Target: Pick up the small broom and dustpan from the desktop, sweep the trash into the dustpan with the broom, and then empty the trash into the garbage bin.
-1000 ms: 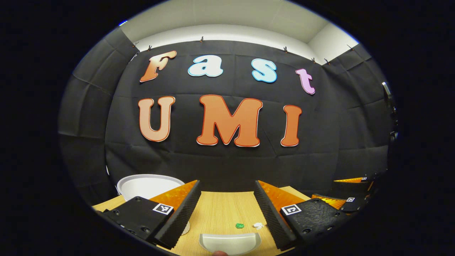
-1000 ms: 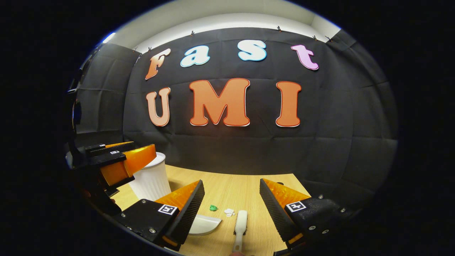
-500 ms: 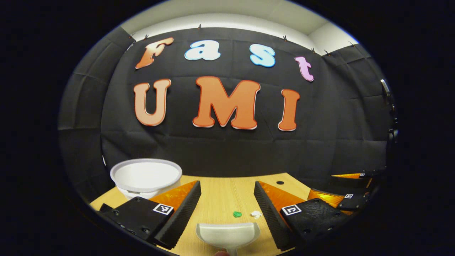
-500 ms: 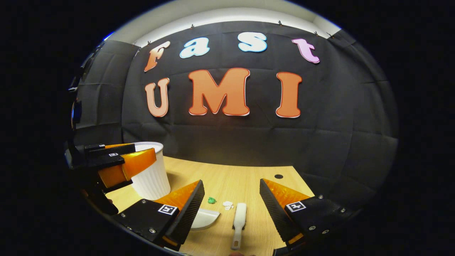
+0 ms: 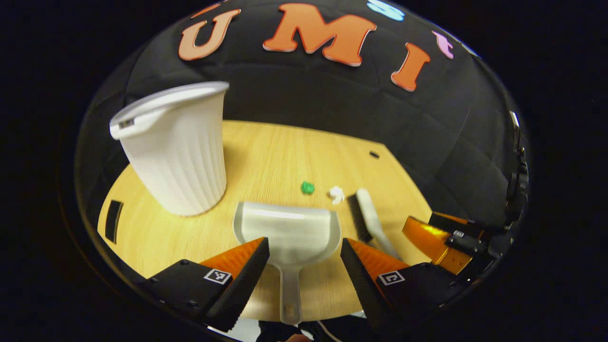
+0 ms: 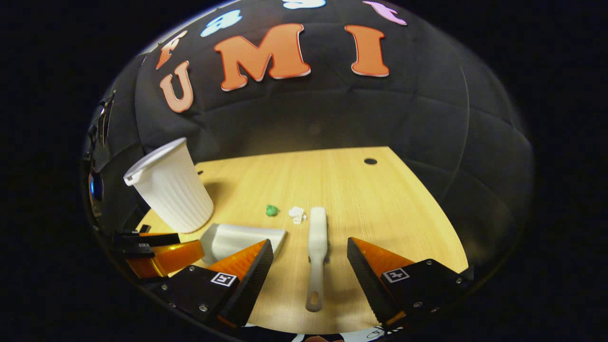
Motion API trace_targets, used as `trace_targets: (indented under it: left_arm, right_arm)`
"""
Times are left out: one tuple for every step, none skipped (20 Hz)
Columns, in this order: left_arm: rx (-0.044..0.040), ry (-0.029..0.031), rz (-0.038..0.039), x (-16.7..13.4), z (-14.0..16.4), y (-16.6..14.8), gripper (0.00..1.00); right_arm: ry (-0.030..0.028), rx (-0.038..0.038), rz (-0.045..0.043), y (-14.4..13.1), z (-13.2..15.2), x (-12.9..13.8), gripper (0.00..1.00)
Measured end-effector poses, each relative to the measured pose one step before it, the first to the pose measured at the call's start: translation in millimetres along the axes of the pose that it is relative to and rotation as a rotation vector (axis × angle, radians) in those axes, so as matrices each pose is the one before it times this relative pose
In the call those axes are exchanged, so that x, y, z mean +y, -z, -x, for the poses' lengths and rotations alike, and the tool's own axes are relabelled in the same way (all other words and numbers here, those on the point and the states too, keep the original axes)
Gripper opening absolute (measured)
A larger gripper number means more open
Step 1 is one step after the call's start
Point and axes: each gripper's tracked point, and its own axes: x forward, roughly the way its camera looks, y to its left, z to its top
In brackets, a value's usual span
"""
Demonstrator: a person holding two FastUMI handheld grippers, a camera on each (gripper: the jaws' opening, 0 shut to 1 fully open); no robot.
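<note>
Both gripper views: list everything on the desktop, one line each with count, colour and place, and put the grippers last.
Garbage bin: one, white, ribbed, upright at the desktop's far left.
Dustpan: one, white, flat on the desktop right of the bin, its handle lying between the left gripper's fingers.
Broom: one, white with dark bristles, lying right of the dustpan, its handle lying between the right gripper's fingers.
Green scrap: one, green, beyond the dustpan's mouth.
White scrap: one, white, crumpled, beside the green scrap and near the broom's head.
Desktop: one, light wood, with a small dark hole at its far right.
Left gripper: orange and black, open, above the dustpan's handle.
Right gripper: orange and black, open, above the broom's handle.
</note>
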Motion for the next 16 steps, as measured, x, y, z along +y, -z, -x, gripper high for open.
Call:
trace_targets:
  left_arm:
    - [0.06034,-0.01918,0.00557,5.17,-2.37,5.5,0.96]
    - [0.05424,-0.00514,0.01034,1.23,-3.16,3.08,0.97]
    - [0.04426,-0.00732,0.01143,2.22,2.9,9.69,0.98]
    - [0.04248,-0.01168,-0.00275,-0.65,3.82,8.3,0.97]
    - [0.02846,-0.0248,-0.00564,4.99,0.9,1.31,0.97]
    - [0.01858,-0.02245,-0.00102,3.09,-1.76,2.33,0.98]
    - [0.02785,-0.0192,0.00531,1.85,-3.1,2.4,0.98]
    - [0.04324,-0.00815,0.00697,0.25,-1.34,6.5,0.97]
    - [0.04272,0.00294,0.00075,-1.96,-2.97,4.76,0.97]
    - [0.04097,-0.00517,-0.00042,0.1,-2.55,5.24,0.97]
    - [0.02524,-0.0008,-0.00636,1.0,-1.16,1.66,0.98]
    - [0.01803,0.00305,-0.00937,2.23,-0.55,-0.01,0.91]
    - [0.01743,0.00252,-0.00825,0.96,-0.61,-1.36,0.85]
    - [0.02098,0.00543,-0.00653,-0.23,-3.54,0.36,0.8]
    - [0.02148,0.00584,-0.01514,-0.75,-3.59,-1.61,0.77]
    - [0.02811,-0.00281,-0.01828,2.86,-1.47,-0.18,0.68]
  right_arm:
    - [0.00102,0.02539,-0.00158,5.92,-4.2,-1.14,0.96]
    - [-0.01104,0.02622,0.00091,5.8,-3.53,0.3,0.96]
    - [-0.00672,0.02414,0.00622,5.67,-3.88,0.03,0.96]
    - [-0.01133,0.01659,0.0076,2.94,-3.8,-0.29,0.96]
    - [-0.00787,0.01585,0.00924,3.14,-4.04,0.06,0.95]
    - [-0.00483,0.01296,0.01153,2.2,-3.37,-0.8,0.95]
    - [-0.00414,0.02126,0.01395,5.01,-5.5,-0.72,0.95]
    - [0.00066,0.02015,0.01291,3.19,-4.32,-1.52,0.95]
    - [0.00288,0.02264,0.00914,3.2,-4.65,-1.16,0.96]
    - [0.00654,0.01757,0.00412,0.98,-4.72,-1.3,0.96]
    - [0.00907,0.00987,0.00219,-1.7,-6.84,-1.29,0.96]
    - [0.0148,0.01095,0.00062,-1.15,-6.29,-2.62,0.96]
    - [0.0169,0.01876,-0.00809,0.27,-4.93,-1.91,0.96]
    - [0.00776,0.02634,-0.01528,0.63,-5.02,0.66,0.96]
    - [0.01233,0.01865,-0.00659,0.57,-5.02,-0.79,0.96]
    - [0.01444,0.02665,0.00608,1.85,-7.01,-2.06,0.96]
